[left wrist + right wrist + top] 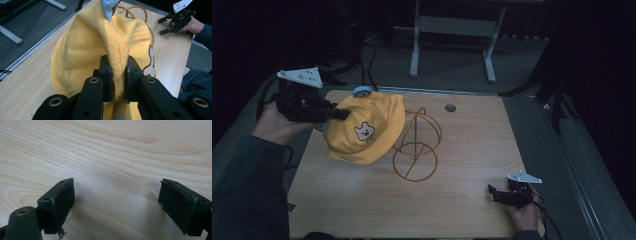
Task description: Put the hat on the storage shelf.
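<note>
While the left gripper (118, 85) is clamping a fold of the cap (85, 50) between its jaws, the right gripper (116, 202) is resting open on the table (112, 152) at 4 o'clock.

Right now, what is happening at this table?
A person holds a claw in each hand. The left claw is shut on a fold of the yellow hat, holding it up beside the wire stand. The right claw rests open near the wooden table's edge, holding nothing.

wire stand (416, 145) mid-table, bare wood (362, 200) around
</note>
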The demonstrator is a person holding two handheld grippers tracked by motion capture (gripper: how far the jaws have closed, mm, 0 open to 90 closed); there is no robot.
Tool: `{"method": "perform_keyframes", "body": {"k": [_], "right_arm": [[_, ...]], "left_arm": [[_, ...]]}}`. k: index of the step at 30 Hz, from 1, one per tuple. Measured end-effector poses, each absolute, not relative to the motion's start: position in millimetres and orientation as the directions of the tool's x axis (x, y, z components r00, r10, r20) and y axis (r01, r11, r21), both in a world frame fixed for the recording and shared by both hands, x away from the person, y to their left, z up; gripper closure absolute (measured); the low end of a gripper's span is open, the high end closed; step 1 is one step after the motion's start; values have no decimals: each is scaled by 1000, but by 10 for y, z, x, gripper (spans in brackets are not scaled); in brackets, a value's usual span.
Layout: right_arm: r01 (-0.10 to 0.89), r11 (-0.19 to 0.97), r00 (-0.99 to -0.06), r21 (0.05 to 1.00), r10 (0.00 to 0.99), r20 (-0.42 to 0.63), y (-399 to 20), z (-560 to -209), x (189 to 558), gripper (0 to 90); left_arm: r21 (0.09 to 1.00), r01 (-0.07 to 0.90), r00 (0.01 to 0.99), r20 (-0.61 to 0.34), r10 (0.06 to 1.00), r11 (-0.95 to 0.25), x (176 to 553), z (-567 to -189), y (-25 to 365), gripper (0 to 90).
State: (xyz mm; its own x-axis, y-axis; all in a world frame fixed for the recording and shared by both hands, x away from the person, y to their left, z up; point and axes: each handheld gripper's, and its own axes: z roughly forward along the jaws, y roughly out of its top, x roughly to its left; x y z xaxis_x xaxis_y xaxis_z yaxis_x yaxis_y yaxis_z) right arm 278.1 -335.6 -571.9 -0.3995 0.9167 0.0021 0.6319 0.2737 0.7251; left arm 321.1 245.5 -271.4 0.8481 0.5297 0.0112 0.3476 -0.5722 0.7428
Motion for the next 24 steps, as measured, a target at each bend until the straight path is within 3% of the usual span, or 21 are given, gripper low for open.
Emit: {"method": "perform_keyframes", "body": {"k": [24], "right_arm": [[631,275,-400,725,916,1,-3357,-5719,2781,137]], "left_arm": [[734,329,857,32,514,-594,3282,-2621,2289,792]]}}
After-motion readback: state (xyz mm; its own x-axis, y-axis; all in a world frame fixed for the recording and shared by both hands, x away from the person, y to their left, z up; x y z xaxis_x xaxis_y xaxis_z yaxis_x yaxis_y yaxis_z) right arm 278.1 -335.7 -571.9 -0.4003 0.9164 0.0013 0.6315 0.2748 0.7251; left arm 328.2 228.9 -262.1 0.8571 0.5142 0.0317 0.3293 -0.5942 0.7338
